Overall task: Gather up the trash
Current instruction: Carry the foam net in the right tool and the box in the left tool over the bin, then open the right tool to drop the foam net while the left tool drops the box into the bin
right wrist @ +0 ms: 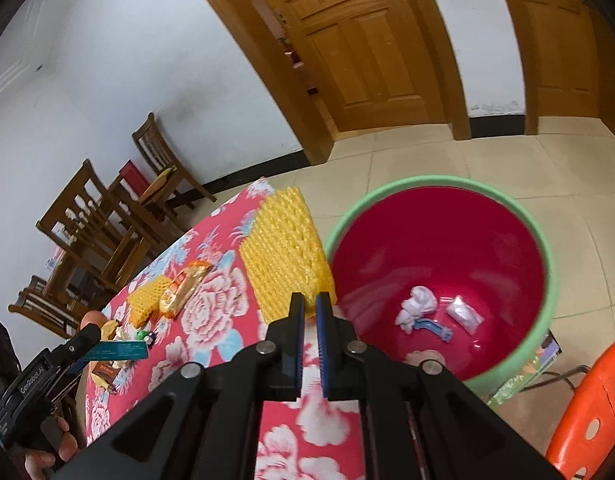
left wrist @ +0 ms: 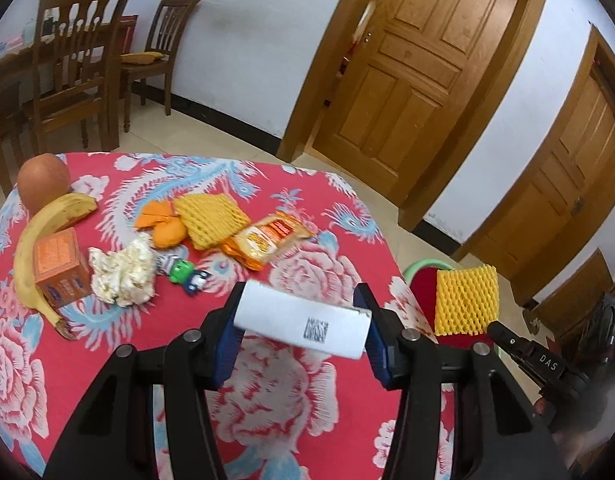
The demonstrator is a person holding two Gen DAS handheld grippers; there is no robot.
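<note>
A: Your left gripper (left wrist: 301, 326) — fingers clamped on the white box (left wrist: 303, 324) above the table (left wrist: 267, 400)'s near edge?

B: Yes; your right gripper (right wrist: 310, 312) has its fingers pinched on the yellow foam net (right wrist: 285, 256), at the table's edge just beside the bin (right wrist: 439, 276); bin already holds scraps.

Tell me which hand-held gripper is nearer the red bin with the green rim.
Right. The right hand-held gripper, holding yellow foam netting, is beside the bin's rim; the left hand-held gripper is over the table.
</note>
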